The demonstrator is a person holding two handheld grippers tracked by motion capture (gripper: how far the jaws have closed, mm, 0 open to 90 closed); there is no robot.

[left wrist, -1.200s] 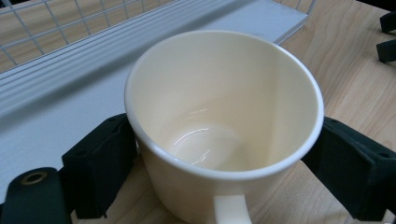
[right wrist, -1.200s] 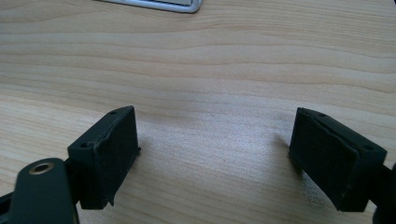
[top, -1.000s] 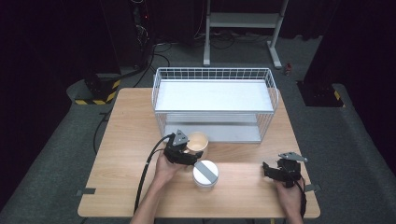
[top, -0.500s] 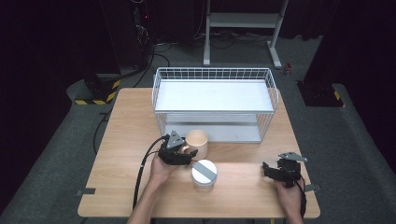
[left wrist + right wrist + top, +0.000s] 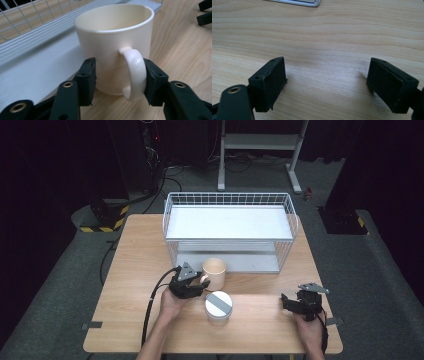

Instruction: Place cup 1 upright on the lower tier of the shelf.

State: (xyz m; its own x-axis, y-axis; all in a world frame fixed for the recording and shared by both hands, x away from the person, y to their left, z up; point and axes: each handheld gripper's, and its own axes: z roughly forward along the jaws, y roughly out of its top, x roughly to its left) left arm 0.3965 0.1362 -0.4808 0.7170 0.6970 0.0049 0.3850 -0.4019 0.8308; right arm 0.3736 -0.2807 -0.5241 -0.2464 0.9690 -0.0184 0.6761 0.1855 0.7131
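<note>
Mug (image 5: 214,271) stands upright on the table (image 5: 130,270), just in front of the wire rack (image 5: 228,226), handle toward the person. Left gripper (image 5: 117,77) has its jaws apart, either side of the handle; one pad touches it, the other is clear: judged a grab at the handle. Lidded tub (image 5: 218,305) sits near the mug, on the person's side. Right gripper (image 5: 298,304) rests well apart from the mug, jaws wide, idle. The left gripper view gives pad contact; the high view gives layout.

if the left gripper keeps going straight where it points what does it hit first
Most likely the cream mug. The left gripper has its fingers on either side of the mug's handle, with the mug wall directly ahead. The wire rack stands behind the mug.
</note>
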